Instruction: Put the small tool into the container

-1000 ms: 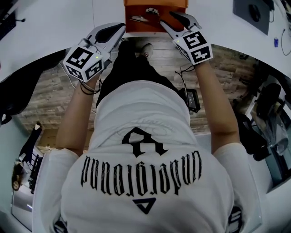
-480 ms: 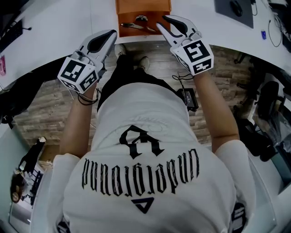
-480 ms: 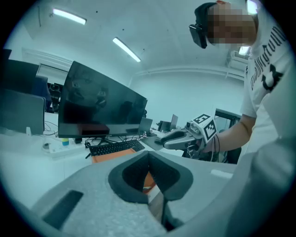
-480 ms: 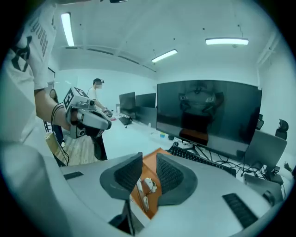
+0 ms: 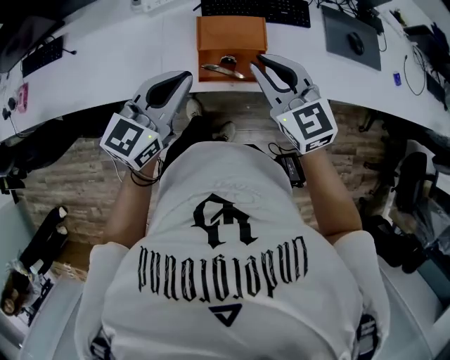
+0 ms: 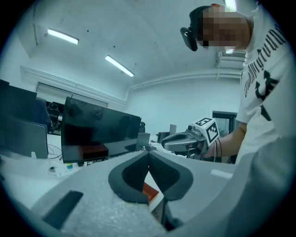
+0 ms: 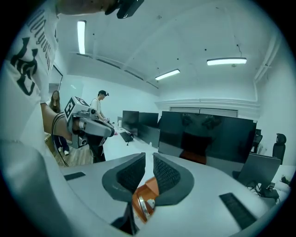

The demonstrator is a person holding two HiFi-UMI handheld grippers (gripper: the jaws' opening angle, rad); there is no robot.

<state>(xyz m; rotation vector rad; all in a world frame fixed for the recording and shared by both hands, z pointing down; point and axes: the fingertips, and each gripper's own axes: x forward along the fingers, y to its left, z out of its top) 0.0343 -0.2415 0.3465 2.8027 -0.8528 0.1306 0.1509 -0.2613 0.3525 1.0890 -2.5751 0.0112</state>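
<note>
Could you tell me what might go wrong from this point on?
The orange container sits right at the desk edge; a nudge from the right gripper could knock it to the floor. That gripper's jaws are closing with nothing between them, so the small tool in the container lies loose and could spill.

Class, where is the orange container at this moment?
In the head view, the orange container sits top centre on the white desk, at its front edge, directly in front of the black keyboard.
</note>
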